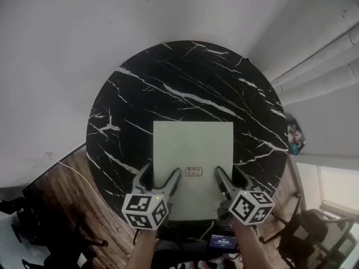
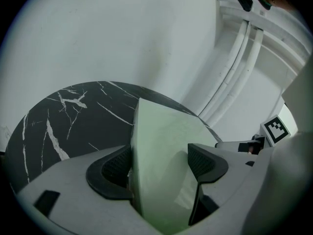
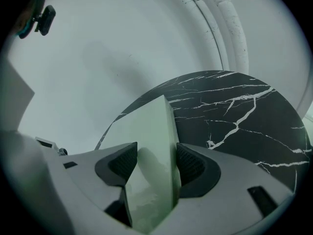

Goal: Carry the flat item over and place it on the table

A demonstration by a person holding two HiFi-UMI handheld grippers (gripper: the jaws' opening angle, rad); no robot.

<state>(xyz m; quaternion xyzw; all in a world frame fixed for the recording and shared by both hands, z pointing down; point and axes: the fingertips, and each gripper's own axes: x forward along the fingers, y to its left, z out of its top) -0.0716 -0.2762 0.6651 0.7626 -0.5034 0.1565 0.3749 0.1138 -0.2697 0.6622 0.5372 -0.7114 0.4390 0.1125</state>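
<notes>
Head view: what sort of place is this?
Probably an office or meeting room: a round black marble-look table, an office chair at lower right, white wall pipes and wood-look floor.

We can read nothing: the small label point(image 1: 193, 171) on the pale flat item point(image 1: 193, 147) is blurred, and the left cube point(image 1: 146, 210) and right cube point(image 1: 251, 205) show only square markers.

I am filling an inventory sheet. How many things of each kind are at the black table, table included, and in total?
Pale green board: 1
Grippers: 2, the left gripper and the right gripper
Black marble table: 1
Total: 4
</notes>
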